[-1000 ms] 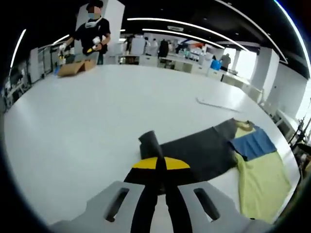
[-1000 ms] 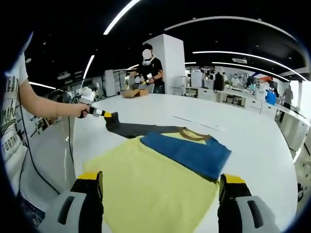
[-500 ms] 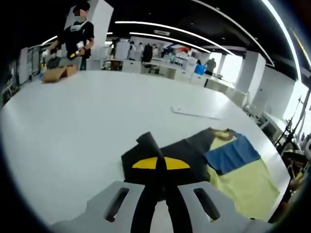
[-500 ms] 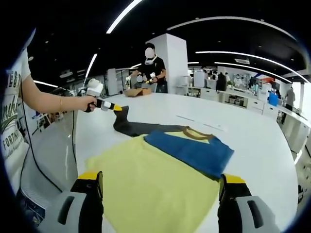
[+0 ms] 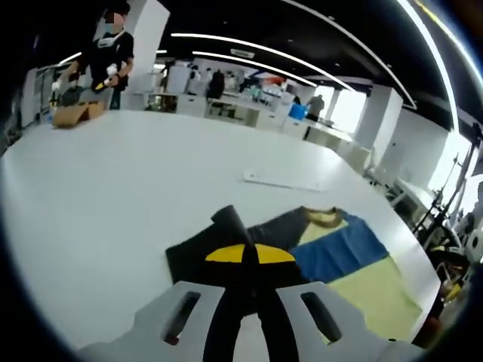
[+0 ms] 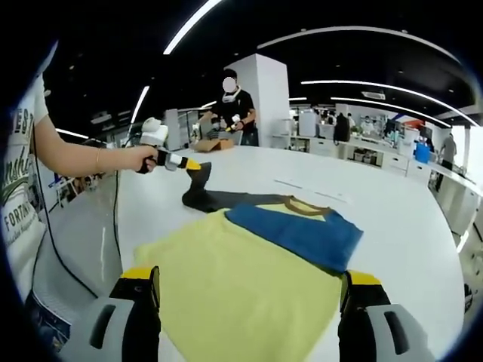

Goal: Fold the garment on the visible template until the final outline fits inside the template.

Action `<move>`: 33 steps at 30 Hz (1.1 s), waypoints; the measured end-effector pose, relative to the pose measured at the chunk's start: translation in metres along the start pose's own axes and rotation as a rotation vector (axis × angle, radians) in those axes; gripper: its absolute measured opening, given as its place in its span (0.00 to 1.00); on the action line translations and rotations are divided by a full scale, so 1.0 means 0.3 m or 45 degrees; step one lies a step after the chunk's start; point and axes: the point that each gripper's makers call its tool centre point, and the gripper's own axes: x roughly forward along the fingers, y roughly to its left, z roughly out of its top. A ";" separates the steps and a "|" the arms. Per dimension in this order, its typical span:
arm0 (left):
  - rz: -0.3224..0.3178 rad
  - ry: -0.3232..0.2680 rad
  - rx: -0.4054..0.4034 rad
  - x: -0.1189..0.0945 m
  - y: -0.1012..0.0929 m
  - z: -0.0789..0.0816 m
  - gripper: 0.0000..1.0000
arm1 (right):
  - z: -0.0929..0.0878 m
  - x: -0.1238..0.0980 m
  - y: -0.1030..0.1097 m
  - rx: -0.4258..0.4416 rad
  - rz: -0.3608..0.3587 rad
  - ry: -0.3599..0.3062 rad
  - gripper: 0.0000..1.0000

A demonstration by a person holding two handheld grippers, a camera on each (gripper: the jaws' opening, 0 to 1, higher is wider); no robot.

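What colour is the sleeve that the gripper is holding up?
Dark grey. The left gripper pinches that sleeve; the right gripper view shows it best.

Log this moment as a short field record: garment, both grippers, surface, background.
garment: yellow T-shirt with a blue sleeve folded across it and a dark grey sleeve lifted at its end
left gripper: left gripper shut on the dark grey sleeve, holding its end above the table
right gripper: right gripper open, jaws wide apart, above the yellow body near its hem
surface: white table
background: person standing at the far end beside a cardboard box
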 end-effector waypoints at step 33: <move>-0.242 0.023 0.106 0.146 -0.333 0.061 0.00 | -0.022 0.010 0.039 0.042 0.018 -0.026 0.99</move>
